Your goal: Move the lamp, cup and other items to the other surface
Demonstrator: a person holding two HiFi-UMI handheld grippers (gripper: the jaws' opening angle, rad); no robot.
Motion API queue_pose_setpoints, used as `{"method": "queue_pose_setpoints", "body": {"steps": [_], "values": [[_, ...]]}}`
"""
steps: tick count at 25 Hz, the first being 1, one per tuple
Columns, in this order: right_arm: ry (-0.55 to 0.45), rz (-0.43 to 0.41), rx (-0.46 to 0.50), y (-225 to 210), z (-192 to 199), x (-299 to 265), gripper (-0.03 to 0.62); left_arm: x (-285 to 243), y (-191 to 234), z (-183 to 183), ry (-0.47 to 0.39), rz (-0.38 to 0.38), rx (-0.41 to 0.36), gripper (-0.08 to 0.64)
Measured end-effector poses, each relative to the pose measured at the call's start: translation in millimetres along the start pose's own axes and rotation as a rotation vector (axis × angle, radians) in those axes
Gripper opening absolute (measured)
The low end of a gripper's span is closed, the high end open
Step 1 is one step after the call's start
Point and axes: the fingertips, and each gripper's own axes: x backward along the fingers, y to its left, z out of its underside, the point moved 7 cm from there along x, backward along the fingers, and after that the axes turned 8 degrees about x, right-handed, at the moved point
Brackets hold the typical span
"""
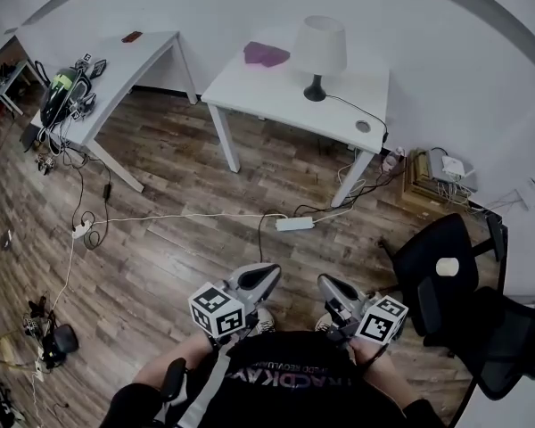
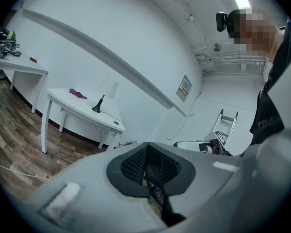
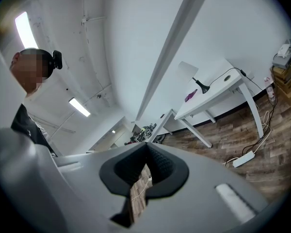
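Note:
A lamp with a white shade and black base stands on the white table across the room. A purple item lies left of it and a small round grey disc sits near the table's right corner. Both grippers are held close to the person's body, far from that table, each empty. The left gripper and right gripper are shut. The left gripper view shows the left gripper, with the lamp and purple item far off. From the right gripper, the lamp is also distant.
A second white table at the left carries a pile of gear and a small red thing. A power strip and cables lie on the wood floor. A black office chair stands at the right, boxes by the wall.

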Motion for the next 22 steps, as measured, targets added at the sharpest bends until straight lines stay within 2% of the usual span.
{"method": "queue_pose_setpoints", "body": {"steps": [4,9,16,22], "values": [[-0.008,0.012,0.007,1.6,0.3,5.1,0.003,-2.1,-3.6,-6.2,-0.037,0.001,-0.043,0.006],[-0.020,0.031,0.010,1.0,-1.4,13.6,0.004,-5.8,-0.3,-7.3,-0.053,-0.023,-0.023,0.006],[-0.027,0.037,0.011,3.6,-0.6,15.4,0.003,0.1,5.5,-18.9,-0.082,-0.034,-0.042,0.006],[-0.025,0.043,0.012,9.5,4.3,6.4,0.003,13.2,19.5,-25.1,-0.101,-0.067,-0.029,0.006]]}}
